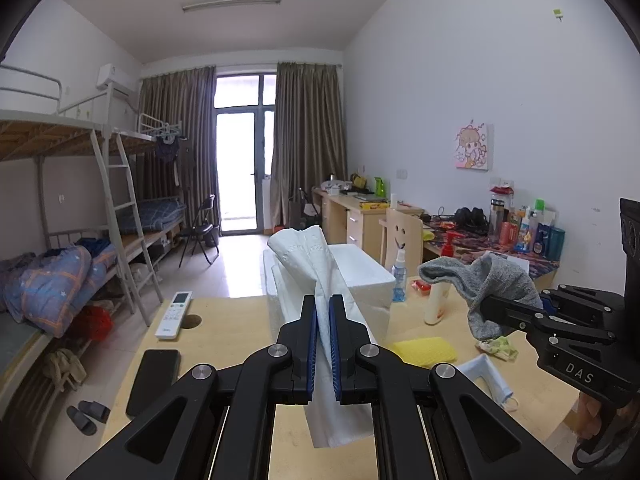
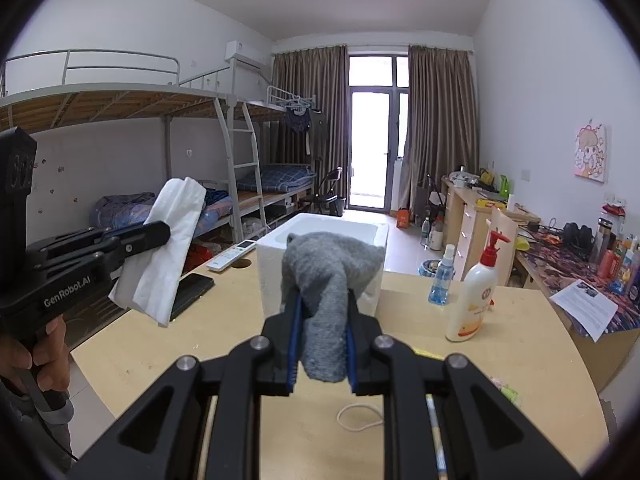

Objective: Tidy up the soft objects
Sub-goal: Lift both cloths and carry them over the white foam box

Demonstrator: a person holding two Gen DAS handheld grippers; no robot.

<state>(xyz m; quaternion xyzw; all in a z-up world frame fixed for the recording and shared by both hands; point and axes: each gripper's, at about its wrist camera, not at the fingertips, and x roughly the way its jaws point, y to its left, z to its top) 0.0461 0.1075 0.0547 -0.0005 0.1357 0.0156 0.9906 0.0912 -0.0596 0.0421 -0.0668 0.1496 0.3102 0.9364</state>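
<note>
Both loads are up in the air. The left hand-held gripper (image 1: 323,344) is clamped on a folded white tissue (image 1: 308,256), which hangs in front of the white foam box (image 1: 360,276). The right hand-held gripper (image 2: 322,340) is pinched tight on a grey sock (image 2: 326,280), just short of the same box. The risk, as I read it: both cloths droop loosely, so a trailing end could catch the box rim and spill onto the bench (image 2: 520,344), or the two grippers could crowd each other over the opening.
</note>
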